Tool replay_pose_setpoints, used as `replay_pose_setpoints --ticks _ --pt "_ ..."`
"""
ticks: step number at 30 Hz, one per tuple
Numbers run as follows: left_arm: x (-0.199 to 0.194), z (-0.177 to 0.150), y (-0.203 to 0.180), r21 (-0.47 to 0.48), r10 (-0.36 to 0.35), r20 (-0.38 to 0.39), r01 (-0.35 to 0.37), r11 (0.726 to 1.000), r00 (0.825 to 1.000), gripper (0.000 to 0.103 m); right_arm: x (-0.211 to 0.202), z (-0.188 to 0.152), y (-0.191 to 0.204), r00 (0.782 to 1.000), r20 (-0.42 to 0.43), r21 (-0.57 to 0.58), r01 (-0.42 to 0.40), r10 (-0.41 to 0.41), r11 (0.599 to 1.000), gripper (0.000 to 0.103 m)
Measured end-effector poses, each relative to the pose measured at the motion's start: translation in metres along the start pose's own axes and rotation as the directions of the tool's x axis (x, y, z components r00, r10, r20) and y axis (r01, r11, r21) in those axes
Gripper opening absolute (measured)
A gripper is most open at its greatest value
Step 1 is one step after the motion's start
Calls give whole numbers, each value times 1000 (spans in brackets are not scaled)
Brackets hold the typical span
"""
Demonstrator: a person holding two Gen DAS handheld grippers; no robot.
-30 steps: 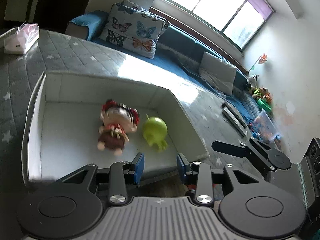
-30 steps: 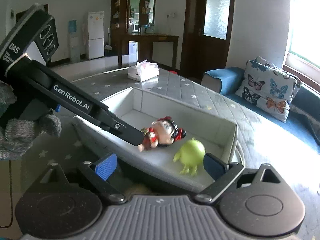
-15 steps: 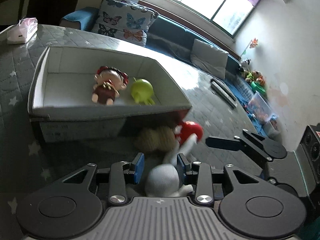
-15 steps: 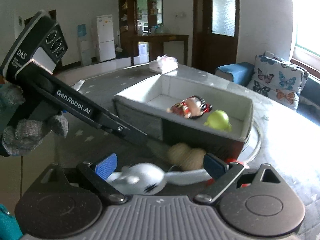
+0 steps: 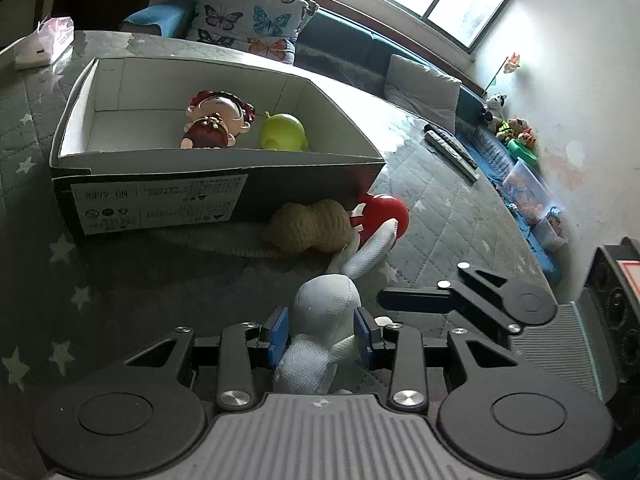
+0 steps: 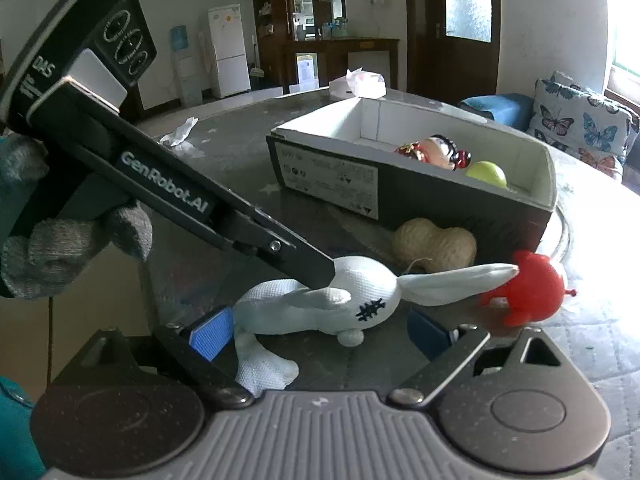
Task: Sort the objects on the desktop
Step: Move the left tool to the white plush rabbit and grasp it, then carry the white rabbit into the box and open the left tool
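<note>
A white rabbit toy (image 5: 324,320) lies on the grey star cloth, also seen in the right wrist view (image 6: 340,300). My left gripper (image 5: 322,336) has its blue pads on either side of the rabbit's head, open, close to touching. My right gripper (image 6: 320,330) is open, wide around the rabbit from the side. A peanut toy (image 5: 310,226) and a red toy (image 5: 382,214) lie beside a cardboard box (image 5: 160,196). The box holds a doll (image 5: 216,120) and a green toy (image 5: 282,132).
A tissue pack (image 5: 44,42) sits at the far left of the table. Remote controls (image 5: 450,150) lie at the right. A crumpled tissue (image 6: 180,132) lies on the cloth in the right wrist view. A sofa with cushions stands behind.
Both grippers dropped from above the box down to the cloth in front of it. The white rabbit came between the left gripper's pads and now fills the gap.
</note>
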State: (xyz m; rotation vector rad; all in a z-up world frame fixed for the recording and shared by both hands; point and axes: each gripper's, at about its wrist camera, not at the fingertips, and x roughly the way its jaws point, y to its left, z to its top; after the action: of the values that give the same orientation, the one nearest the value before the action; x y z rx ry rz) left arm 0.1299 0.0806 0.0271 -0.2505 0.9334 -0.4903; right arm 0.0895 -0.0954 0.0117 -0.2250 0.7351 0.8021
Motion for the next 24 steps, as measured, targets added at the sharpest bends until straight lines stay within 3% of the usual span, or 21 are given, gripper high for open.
replay_pose_setpoints --ticks 15,24 --pt "18 -6 9 -42 -24 -56 22 999 998 38 19 -2 0 1000 -20 -13 6 -6 1000 93" --pt "0 -2 4 -40 -51 -22 50 998 998 31 2 8 5 999 29 -36 17 -16 999 90"
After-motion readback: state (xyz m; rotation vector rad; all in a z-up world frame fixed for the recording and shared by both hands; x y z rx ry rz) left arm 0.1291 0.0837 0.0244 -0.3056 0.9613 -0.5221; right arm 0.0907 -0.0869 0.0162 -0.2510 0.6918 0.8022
